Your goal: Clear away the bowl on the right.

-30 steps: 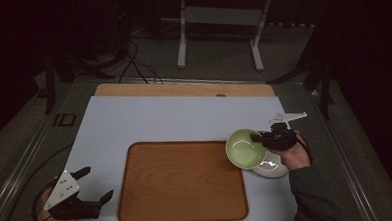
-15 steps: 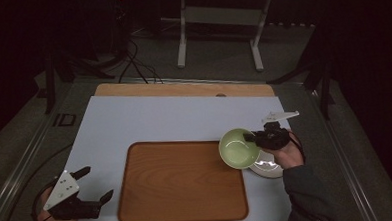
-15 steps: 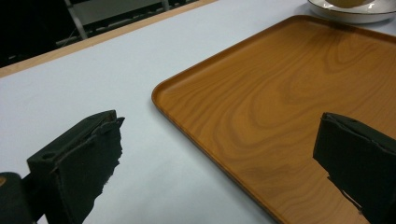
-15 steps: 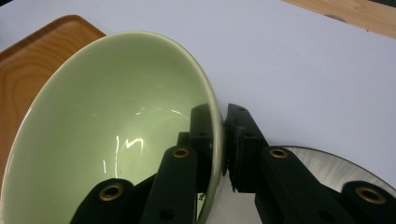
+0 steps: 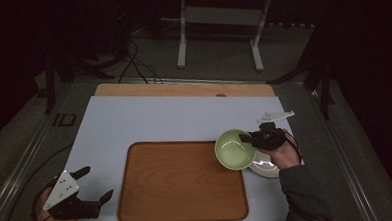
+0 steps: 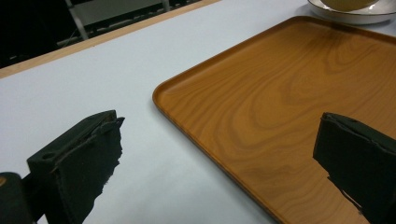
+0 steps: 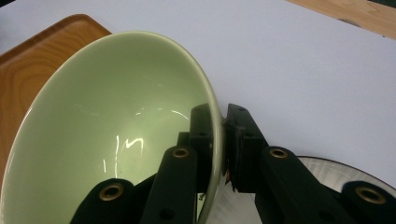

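Presently, a green bowl [image 5: 234, 149] is held by its rim in the right gripper [image 5: 247, 137], one jaw inside the wall and one outside, as is seen plainly in the right gripper view, where the green bowl [image 7: 112, 135] is pinched between the closed jaws of the right gripper [image 7: 219, 140]; the bowl is carried tilted, above the right-hand edge of the wooden tray [image 5: 182, 181] and partly over a white plate [image 5: 266, 166] that lies on the table [image 5: 149, 120] just beside the tray.

A slip is judged the chief risk; the grip is taken on a thin, glazed rim only, so the weight of the bowl could turn it between the pads, and it could be dropped onto the plate or the tray rim and chipped; a low pass could also let the bowl's underside catch the plate and drag it.

The left gripper [image 5: 94, 184] is kept near the table's front left corner, well apart from the bowl, its jaws spread with nothing between them.

The exact bite on the rim is given by the right gripper view alone; the bowl's place relative to tray and plate is given by the high view; the bare tray [image 6: 280, 107] surface and the far plate [image 6: 355, 16] are shown up close by the left gripper view.
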A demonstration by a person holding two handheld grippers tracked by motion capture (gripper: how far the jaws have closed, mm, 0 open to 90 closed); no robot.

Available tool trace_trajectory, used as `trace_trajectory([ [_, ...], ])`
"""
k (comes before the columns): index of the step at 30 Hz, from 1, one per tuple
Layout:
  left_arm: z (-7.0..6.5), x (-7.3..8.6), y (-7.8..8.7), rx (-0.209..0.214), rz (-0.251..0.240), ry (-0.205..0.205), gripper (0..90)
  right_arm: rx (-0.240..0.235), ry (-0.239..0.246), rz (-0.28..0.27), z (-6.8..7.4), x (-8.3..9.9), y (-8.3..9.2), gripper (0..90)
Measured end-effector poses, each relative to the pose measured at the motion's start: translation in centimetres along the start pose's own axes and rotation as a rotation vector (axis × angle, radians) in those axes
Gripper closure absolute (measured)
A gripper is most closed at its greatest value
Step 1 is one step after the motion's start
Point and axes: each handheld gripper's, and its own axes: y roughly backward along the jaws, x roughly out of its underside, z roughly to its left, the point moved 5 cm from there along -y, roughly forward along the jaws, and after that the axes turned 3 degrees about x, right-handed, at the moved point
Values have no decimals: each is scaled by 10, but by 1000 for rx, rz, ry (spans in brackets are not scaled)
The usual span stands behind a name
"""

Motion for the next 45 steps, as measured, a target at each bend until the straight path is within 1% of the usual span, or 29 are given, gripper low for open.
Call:
trace_trajectory([
  [8, 1, 0, 0, -1, 0, 1, 11, -11, 1, -8, 6, -5, -2, 814],
  [15, 1, 0, 1, -2, -1, 3, 11, -15, 19, -4, 11, -8, -5, 814],
  [32, 1, 0, 2, -5, -5, 4, 11, -33, 30, 0, 22, -12, -13, 815],
  [36, 1, 0, 2, -8, -10, 4, 11, -45, 40, -3, 26, -14, -14, 816],
  [45, 2, 0, 2, -10, -10, 4, 11, -55, 53, 3, 31, -15, -19, 815],
])
